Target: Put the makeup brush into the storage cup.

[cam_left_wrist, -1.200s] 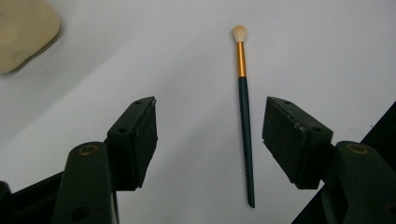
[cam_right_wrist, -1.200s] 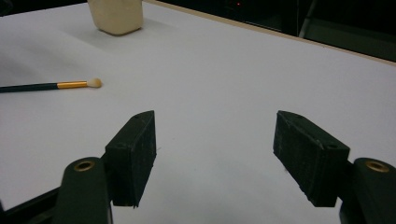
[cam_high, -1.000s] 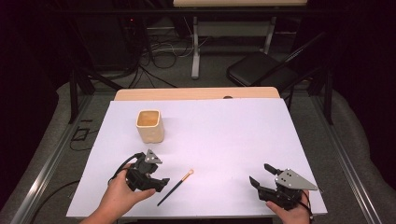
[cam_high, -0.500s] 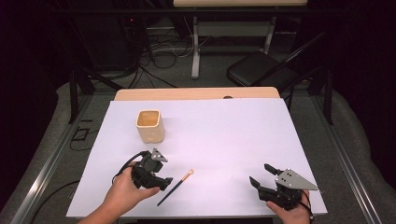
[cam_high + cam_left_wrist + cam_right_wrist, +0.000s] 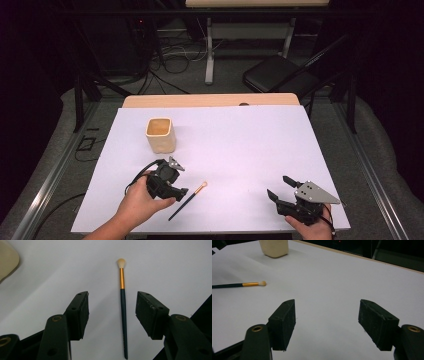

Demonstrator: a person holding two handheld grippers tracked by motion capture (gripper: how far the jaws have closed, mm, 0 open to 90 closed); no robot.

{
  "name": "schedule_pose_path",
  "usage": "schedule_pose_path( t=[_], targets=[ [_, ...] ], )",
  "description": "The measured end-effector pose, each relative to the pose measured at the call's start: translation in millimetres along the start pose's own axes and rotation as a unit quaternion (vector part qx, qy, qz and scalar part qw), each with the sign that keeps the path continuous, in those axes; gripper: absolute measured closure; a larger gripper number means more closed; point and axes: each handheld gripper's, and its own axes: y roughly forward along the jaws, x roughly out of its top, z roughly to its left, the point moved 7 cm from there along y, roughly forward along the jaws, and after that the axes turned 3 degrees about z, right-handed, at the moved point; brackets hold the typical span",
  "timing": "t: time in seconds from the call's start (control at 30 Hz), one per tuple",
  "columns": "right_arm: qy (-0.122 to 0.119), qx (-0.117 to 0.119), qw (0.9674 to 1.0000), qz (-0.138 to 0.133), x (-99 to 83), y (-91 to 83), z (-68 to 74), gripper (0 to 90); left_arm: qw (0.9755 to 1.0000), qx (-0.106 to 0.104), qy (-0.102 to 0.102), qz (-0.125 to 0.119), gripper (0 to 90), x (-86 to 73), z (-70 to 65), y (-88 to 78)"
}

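Observation:
A thin brush (image 5: 189, 201) with a dark green handle, gold ferrule and pale tip lies on the white table sheet (image 5: 240, 150) near the front. My left gripper (image 5: 179, 187) is open right beside it. In the left gripper view the brush (image 5: 122, 305) runs lengthwise between the spread jaws of the left gripper (image 5: 112, 312), nearer the right one, untouched. My right gripper (image 5: 278, 186) rests open near the front right corner. Its own view shows the right gripper (image 5: 327, 322) holding nothing, with the brush (image 5: 242, 285) off to the left.
A cream square cup (image 5: 160, 134) stands upright behind the left hand; the cup (image 5: 274, 247) is also far back in the right gripper view. A wooden table edge (image 5: 210, 100) borders the sheet at the back. A black chair (image 5: 280, 75) stands beyond.
My left gripper has slid to the right toward the brush and now has its jaws on either side of the handle. The right gripper has stayed put.

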Motion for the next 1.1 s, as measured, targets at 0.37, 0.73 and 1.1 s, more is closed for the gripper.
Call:
schedule_pose_path(
  t=[0.37,0.73,1.1],
  targets=[
    [0.000,0.000,1.0000,-0.001,-0.1,0.0,-0.2,29.6,0.9998,-0.009,0.000,0.018,49.5,11.2,-7.3,6.4],
    [0.001,0.001,1.0000,0.000,-0.6,0.4,-0.6,29.7,0.9988,-0.023,-0.004,0.044,53.6,21.9,-12.3,15.6],
    [0.003,0.001,1.0000,0.001,-1.1,0.5,-1.1,29.7,0.9974,-0.026,-0.015,0.065,55.9,28.1,-11.8,24.4]
  ],
)
